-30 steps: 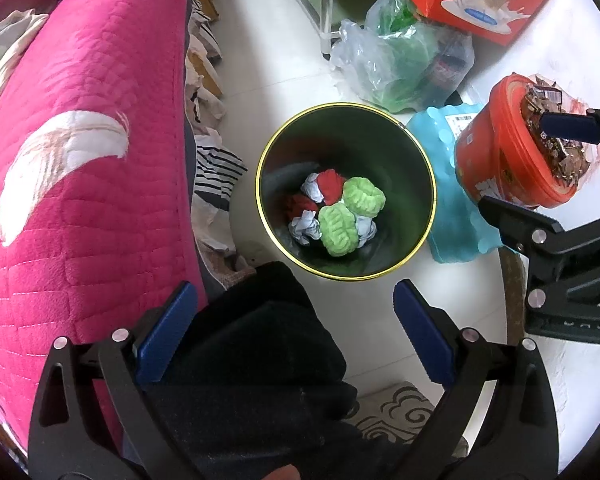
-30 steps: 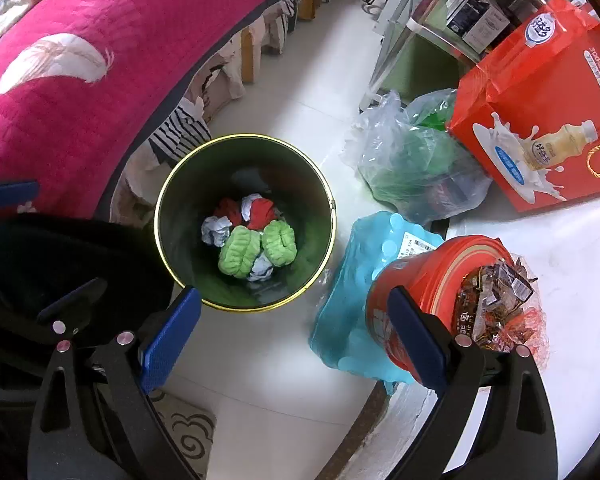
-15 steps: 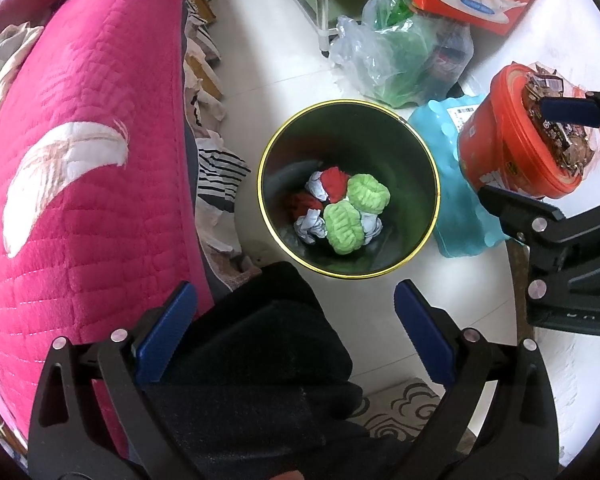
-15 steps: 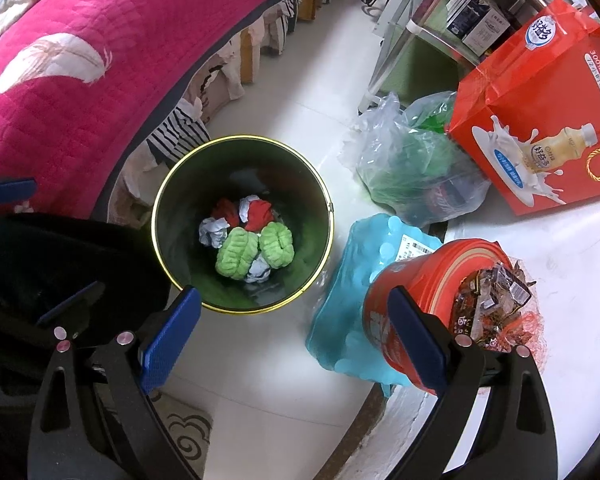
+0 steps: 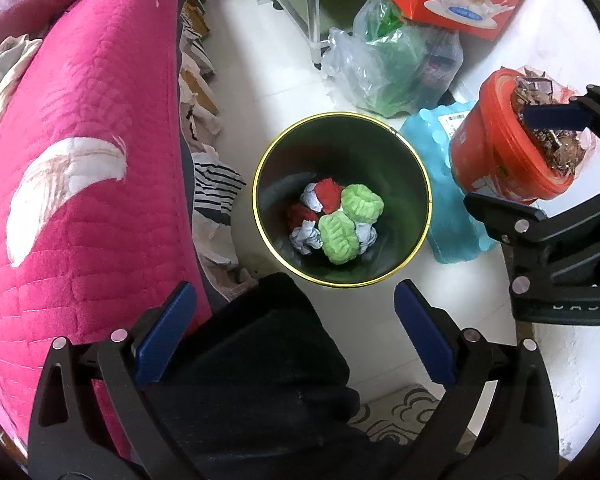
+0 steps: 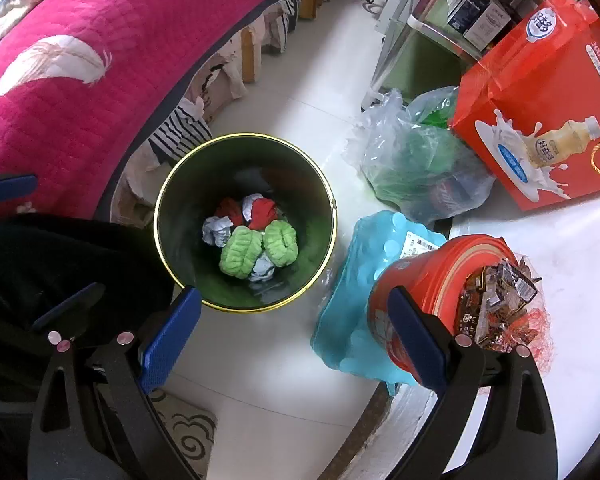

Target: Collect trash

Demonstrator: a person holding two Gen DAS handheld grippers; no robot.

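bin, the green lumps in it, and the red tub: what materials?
Bin: looks like metal, dark glossy inner wall with a thin brass-coloured rim.
Green lumps: soft, ribbed, matte, probably plush fabric or foam.
Red tub: likely moulded plastic, smooth with a slight sheen and a printed label.

Bright, even daylight; soft shadows. Mild glare on white floor (image 6: 300,120). Strong fisheye bending, dark vignette at corners. Centre sharp, edges slightly soft.

Floor (image 6: 300,92): pale glossy tile, daylit.
Bed (image 6: 80,80): pink quilted cover, 10 o'clock.
Shelf unit (image 6: 428,36): metal-framed, 1 o'clock.
Rug (image 5: 396,412): patterned, 6 o'clock.
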